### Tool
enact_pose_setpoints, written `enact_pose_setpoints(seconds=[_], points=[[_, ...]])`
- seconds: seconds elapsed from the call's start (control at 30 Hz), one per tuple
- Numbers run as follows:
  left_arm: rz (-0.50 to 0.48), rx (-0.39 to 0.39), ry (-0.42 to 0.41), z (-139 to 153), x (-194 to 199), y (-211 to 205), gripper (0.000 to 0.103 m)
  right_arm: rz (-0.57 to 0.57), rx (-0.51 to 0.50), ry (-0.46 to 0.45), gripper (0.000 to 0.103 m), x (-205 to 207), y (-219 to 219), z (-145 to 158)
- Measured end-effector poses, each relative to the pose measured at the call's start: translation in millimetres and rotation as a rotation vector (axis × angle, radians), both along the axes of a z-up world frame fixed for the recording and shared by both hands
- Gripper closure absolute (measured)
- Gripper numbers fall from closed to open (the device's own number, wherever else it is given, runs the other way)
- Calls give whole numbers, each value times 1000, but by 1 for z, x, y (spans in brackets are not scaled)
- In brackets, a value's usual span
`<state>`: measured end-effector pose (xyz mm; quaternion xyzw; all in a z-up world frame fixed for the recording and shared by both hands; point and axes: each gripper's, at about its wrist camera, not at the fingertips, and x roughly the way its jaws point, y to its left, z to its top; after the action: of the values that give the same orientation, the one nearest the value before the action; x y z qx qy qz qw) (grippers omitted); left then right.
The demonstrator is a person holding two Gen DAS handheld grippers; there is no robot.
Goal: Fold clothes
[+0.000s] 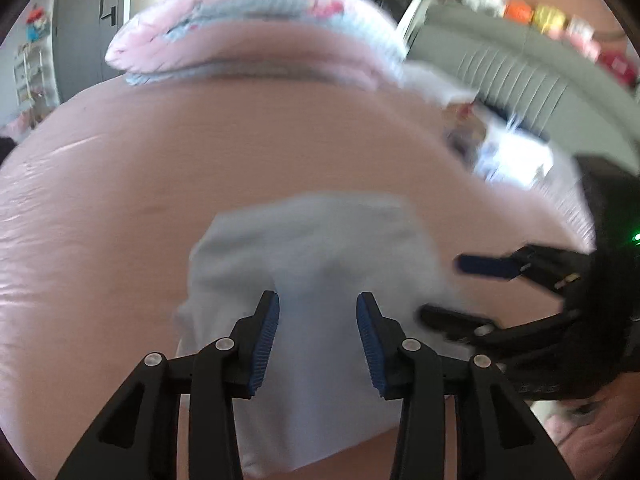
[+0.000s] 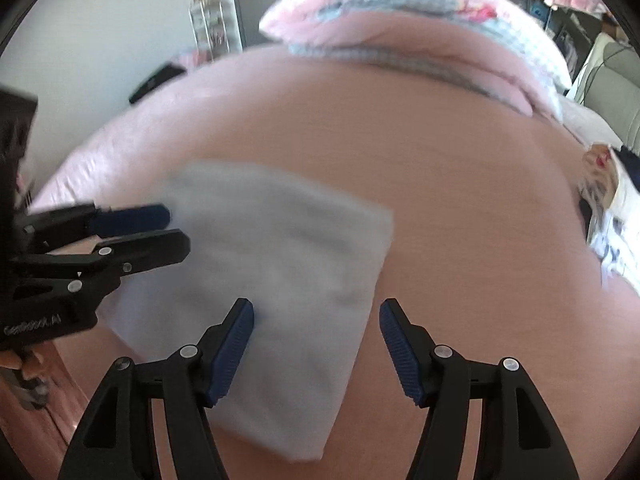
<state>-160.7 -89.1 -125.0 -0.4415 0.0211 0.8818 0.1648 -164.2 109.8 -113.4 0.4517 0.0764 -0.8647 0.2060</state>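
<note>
A pale blue-white garment point(image 1: 312, 264) lies folded into a rough rectangle on a pink bedsheet point(image 1: 160, 168). My left gripper point(image 1: 318, 308) hangs open just over its near part, nothing between the blue pads. In the right wrist view the same garment point(image 2: 272, 248) spreads left of centre. My right gripper point(image 2: 316, 314) is open above its right edge and holds nothing. The right gripper point(image 1: 464, 288) shows in the left wrist view at the garment's right side, open. The left gripper point(image 2: 172, 232) enters from the left in the right wrist view. Both views are blurred.
A folded pink and grey quilt point(image 1: 248, 36) lies at the far end of the bed. More unfolded clothes point(image 2: 612, 232) are heaped at the bed's right side. A grey sofa point(image 1: 520, 80) stands beyond them, and a wooden floor point(image 2: 36, 432) shows at lower left.
</note>
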Motion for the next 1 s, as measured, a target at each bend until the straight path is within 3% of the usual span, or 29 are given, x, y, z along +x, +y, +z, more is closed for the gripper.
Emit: enact_pose_setpoints(seconds=[0.07, 0.13, 0.2, 0.37, 0.47, 0.57, 0.67, 0.77, 0.87, 1.0], points=[[29, -67, -60, -15, 3, -11, 66, -18, 5, -28, 39, 3, 5, -10], [56, -18, -96, -18, 1, -26, 65, -40, 8, -60, 39, 1, 15, -18], [139, -5, -109, -13, 3, -47, 55, -61, -4, -100, 37, -6, 25, -22], [294, 254, -118, -9, 15, -100, 54, -153, -135, -125, 37, -6, 56, -4], [284, 411, -139, -19, 9, -108, 44, -224, -297, -142, 35, -15, 73, 5], [290, 494, -181, -34, -2, -114, 40, -273, -406, -196, 35, -34, 78, -1], [295, 485, -193, -43, -20, -108, 39, -272, -406, -248, 35, -58, 64, -13], [263, 501, -196, -41, -27, -105, 30, -238, -365, -303, 35, -79, 45, -31], [191, 455, -187, -35, -18, -92, 30, -215, -356, -287, 23, -84, 29, -36], [118, 379, -180, -30, -16, -76, 30, -195, -363, -288, 21, -86, 21, -37]])
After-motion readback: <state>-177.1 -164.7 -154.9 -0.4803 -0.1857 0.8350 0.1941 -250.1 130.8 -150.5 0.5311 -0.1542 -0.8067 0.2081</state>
